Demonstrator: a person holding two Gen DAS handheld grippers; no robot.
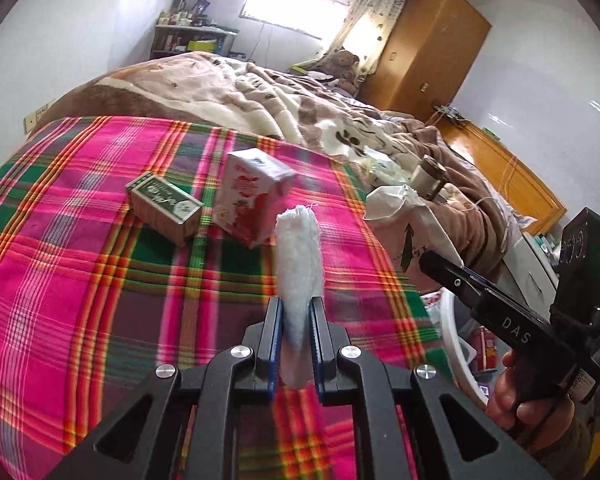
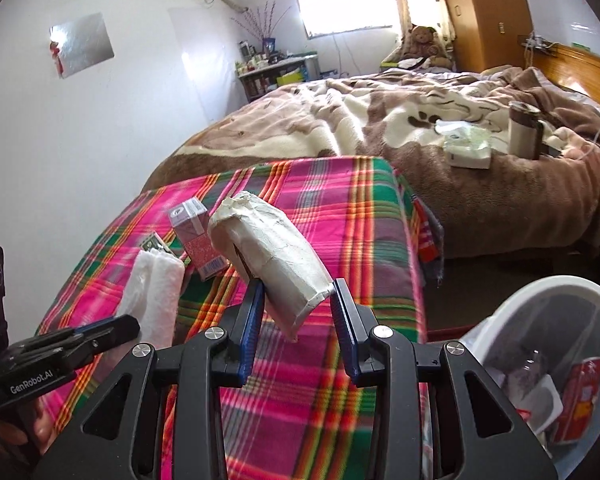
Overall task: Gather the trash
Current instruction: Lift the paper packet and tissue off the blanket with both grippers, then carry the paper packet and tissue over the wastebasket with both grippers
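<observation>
"DAS" is printed in pale letters on the black body of the right gripper (image 1: 432,264) as it is seen from the left wrist, and "GenRobot.AI" is read on the left gripper (image 2: 134,326) in the right wrist view. An upward arrow is printed on the crumpled white paper bag (image 2: 272,256). The writing on the pink strawberry carton (image 1: 252,196) and on the green box (image 1: 164,206) is too small to be read.

A wad of white tissue (image 1: 300,268) is clamped between the narrowly set fingers of the left gripper (image 1: 298,308), above the plaid cloth (image 1: 100,280). The paper bag is held between the wider-set blue pads of the right gripper (image 2: 298,288), above the same cloth. The carton stands on the plaid cloth and the green box lies just beside it.

The pink, green and orange plaid cloth is spread over a raised surface against a bed covered with a brown and cream blanket (image 2: 340,128). A white bin (image 2: 556,292) with wrappers inside is seen beside the cloth's right edge. Beyond the cloth, a teddy bear (image 2: 422,40), a bright window (image 2: 346,14) and a wooden wardrobe (image 1: 436,48) are seen.
</observation>
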